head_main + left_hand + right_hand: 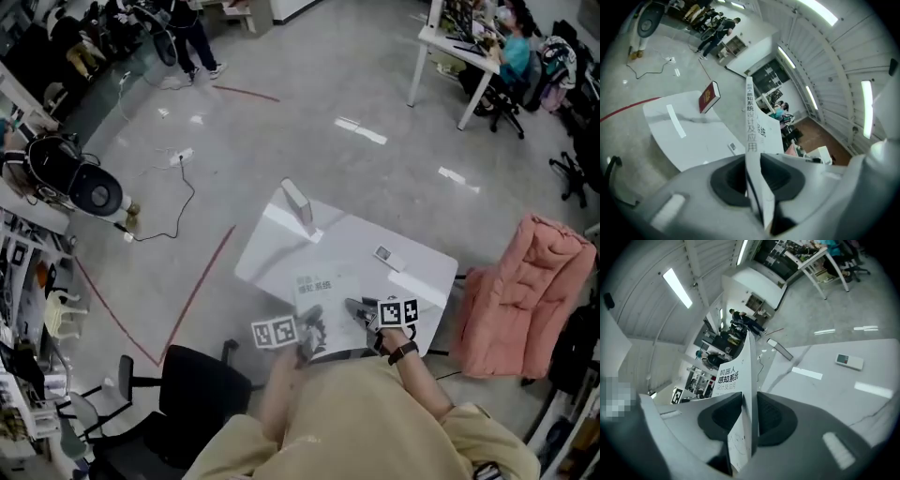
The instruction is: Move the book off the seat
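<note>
Person: one, in a pale yellow shirt (375,422), at the bottom of the head view; a black watch (403,352) is on the right wrist.
Grippers: two, each with one cube of square black-and-white markers.
Left gripper (309,328) (752,164): the jaws are closed on the white book and the dark pads press on both of its sides.
Right gripper (359,309) (750,404): the jaws are also closed on the same book, near its other corner.
White book (328,295) (754,126) (729,378): one; it is held between both grippers over the near part of the table and is not on the chair seat. I cannot tell if it touches the table top.
Writing: the cover reads 机器人 感知系统 设计及应用; the end of this title also runs down the spine.
Black chair (202,394): one, to the left of the person, just beside the table; nothing lies on its seat.
White table (356,234): one.
Remote (385,253) (849,361): one, small and white, lying flat on the table beyond the book.
Red book (298,206) (708,97): one, standing upright near the far edge of the table; the gold mark on its cover is too small to read.
Pink coat (530,295): one, hanging over a chair on the right.
Fan (89,187): one, black, on the floor far left.
</note>
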Motion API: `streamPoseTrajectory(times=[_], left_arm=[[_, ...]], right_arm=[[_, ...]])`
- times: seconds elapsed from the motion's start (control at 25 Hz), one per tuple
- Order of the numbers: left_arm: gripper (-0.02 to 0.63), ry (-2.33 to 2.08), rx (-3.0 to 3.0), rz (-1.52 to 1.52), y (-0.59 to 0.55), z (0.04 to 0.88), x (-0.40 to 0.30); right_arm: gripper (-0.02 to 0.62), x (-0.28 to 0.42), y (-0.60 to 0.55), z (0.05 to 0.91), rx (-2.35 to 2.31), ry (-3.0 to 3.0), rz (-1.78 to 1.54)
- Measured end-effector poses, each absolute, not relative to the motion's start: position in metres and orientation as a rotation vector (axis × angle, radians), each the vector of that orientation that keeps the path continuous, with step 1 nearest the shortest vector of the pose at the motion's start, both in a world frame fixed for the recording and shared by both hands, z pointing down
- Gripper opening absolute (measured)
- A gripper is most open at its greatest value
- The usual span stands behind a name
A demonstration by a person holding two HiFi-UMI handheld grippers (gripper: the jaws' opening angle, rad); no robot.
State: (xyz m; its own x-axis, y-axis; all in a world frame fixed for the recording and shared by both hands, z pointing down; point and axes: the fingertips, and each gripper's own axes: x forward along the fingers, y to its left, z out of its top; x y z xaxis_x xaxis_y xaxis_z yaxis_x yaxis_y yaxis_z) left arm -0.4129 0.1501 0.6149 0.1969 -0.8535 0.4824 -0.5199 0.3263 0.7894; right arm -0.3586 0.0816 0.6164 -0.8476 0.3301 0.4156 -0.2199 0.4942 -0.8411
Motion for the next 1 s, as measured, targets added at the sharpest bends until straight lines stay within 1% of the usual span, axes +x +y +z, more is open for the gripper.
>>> streamPoseTrajectory(times=[0.24,0.48,0.64,1.0], left_arm=[[0.064,-1.280,1.512,-0.216,0.093,0.629,-0.407],[0.080,-1.178,1.631,0.008,0.028,0.657,-0.365],[0.092,-1.112,1.631,0.160,0.004,0.694,-0.336],[0.110,-1.091,1.499,0.317,-0.017,0.819,-0.282]], right_arm=[[0.083,-0.338,0.040,0.629,0.209,-2.276,1.467],[0.083,-0.286,-0.009,0.658,0.505,-2.262,1.544],[0.081,-0.252,-0.024,0.695,0.656,-2.204,1.612],[0.084,-0.195,-0.043,0.819,0.774,-2.021,1.645]])
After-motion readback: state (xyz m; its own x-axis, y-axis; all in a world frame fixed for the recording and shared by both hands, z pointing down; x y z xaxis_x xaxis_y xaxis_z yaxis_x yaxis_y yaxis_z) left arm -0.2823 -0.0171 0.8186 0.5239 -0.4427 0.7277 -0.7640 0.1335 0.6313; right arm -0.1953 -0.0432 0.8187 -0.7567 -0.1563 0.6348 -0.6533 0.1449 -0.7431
